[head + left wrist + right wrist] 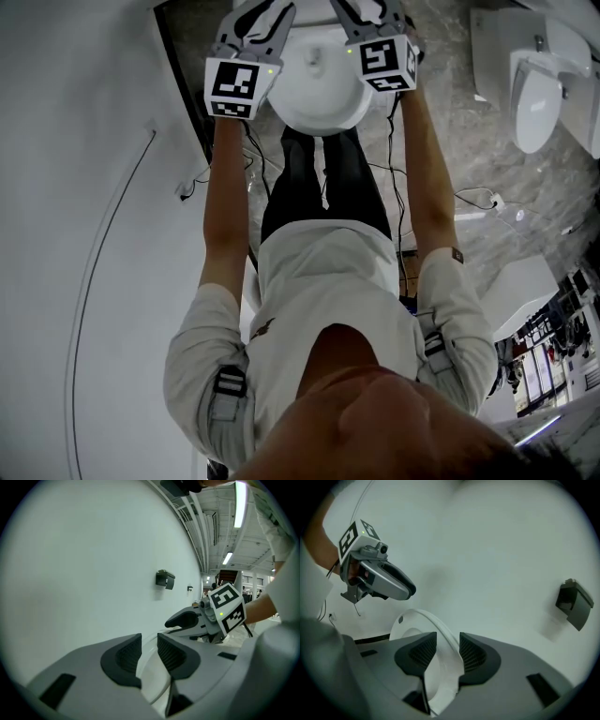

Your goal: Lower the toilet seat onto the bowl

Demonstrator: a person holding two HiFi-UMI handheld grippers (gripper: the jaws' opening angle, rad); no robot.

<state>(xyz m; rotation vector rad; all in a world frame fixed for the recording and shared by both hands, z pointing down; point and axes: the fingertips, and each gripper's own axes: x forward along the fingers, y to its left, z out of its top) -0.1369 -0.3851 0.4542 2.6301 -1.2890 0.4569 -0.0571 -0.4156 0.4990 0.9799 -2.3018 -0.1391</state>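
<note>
One white, glossy toilet seat (pixel 319 98) sat at 12 o'clock in the head view, straight ahead of the standing person (pixel 323 309) and close against a pale wall (pixel 84 564). The right gripper view showed it raised on edge, a rounded, thin-rimmed panel with a small hole near its top.

Two claws flanked it. The left claw (pixel 146 651) was at 11 o'clock on the seat's rim, its pads parted to about half their spread, with the white edge running between them; it appeared released rather than clenched. The right claw (pixel 448 651) was at 1 o'clock with its pads spread wide. The rim passed through the gap and lay nearer one pad, and that claw was released too.

One dark bracket (pixel 574 603) was fixed to the wall at 3 o'clock of the right claw. One other white toilet (pixel 536 94) stood on the grey marbled floor (pixel 450 141) at 2 o'clock, well apart.
</note>
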